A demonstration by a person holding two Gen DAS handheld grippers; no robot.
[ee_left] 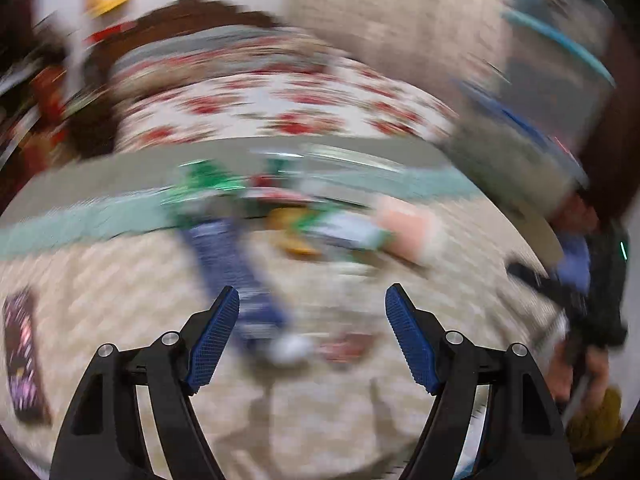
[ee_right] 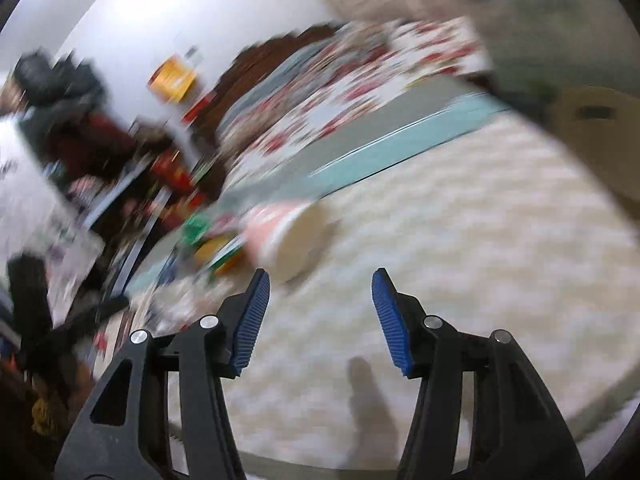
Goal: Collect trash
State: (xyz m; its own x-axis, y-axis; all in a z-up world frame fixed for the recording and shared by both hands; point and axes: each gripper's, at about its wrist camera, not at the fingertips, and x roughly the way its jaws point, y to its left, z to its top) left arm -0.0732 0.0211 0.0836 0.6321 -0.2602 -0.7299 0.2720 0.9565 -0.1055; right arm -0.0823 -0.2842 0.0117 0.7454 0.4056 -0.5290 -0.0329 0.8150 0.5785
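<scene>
Both views are heavily motion-blurred. My left gripper (ee_left: 312,289) is open, with nothing between its blue pads, above a pale checked surface (ee_left: 120,300). Ahead of it lies a cluster of trash: a green wrapper (ee_left: 204,188), a long blue-and-white packet (ee_left: 236,272), a yellow item (ee_left: 292,236) and a pink-and-white cup (ee_left: 404,232). My right gripper (ee_right: 321,272) is open too and holds nothing. The pink cup (ee_right: 288,236) lies on its side just beyond its left finger, with the green wrapper (ee_right: 198,226) further left.
A dark packet (ee_left: 22,356) lies at the surface's left edge. A grey container with a blue rim (ee_right: 540,40) and a brown box (ee_right: 596,136) stand to the right. A bed with a red floral cover (ee_left: 280,112) is behind. A hand with the other gripper (ee_left: 592,304) is at the right.
</scene>
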